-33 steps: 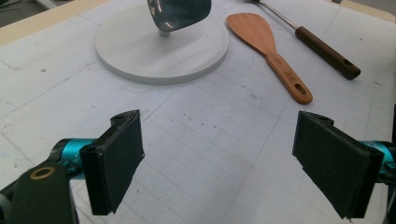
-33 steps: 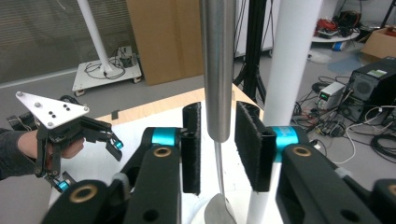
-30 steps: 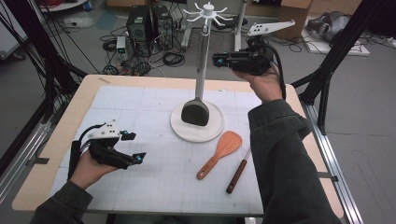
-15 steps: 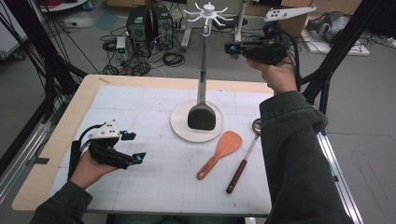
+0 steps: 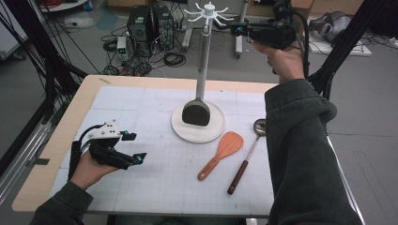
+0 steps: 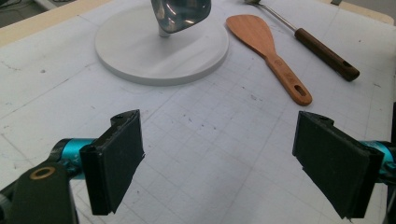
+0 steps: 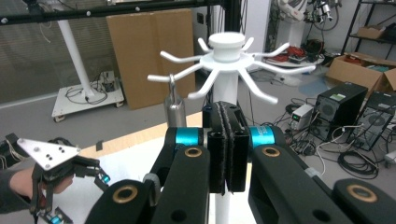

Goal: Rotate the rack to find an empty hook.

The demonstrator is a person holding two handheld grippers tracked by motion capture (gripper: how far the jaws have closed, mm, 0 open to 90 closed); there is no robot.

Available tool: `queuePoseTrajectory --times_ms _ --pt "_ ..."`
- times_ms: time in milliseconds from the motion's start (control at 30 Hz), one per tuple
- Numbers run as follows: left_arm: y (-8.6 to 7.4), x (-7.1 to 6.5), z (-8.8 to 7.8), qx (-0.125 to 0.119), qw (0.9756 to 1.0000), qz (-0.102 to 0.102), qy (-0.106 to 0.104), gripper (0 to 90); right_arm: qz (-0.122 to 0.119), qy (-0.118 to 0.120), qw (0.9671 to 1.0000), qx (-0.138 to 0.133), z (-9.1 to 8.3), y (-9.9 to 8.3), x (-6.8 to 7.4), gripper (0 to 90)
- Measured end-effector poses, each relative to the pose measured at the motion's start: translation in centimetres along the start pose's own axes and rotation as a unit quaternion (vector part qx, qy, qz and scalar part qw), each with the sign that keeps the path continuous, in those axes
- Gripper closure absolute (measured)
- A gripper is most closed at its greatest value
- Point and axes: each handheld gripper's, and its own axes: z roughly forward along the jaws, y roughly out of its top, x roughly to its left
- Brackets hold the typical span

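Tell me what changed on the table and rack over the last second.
The right tongs rose from beside the hanging spatula to the level of the rack top, and their jaws have just closed with nothing between them. The spatula hangs from a hook. The ladle came into view as the sleeve lifted. The left tongs, wooden spatula and rack base stayed put.
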Motion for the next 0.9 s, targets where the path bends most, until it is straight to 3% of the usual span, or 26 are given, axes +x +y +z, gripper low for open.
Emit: queuePoseTrajectory --times_ms 367,900 --pt "0.0 0.0 0.0 0.001 1.0 0.001 0.002 16.7 -0.012 0.011 0.9999 0.0 1.2 0.6 0.8 90.0" --pt "0.0 -0.1 -0.1 0.001 1.0 0.003 0.004 16.7 -0.026 0.008 0.9996 0.006 2.3 0.9 2.4 90.0"
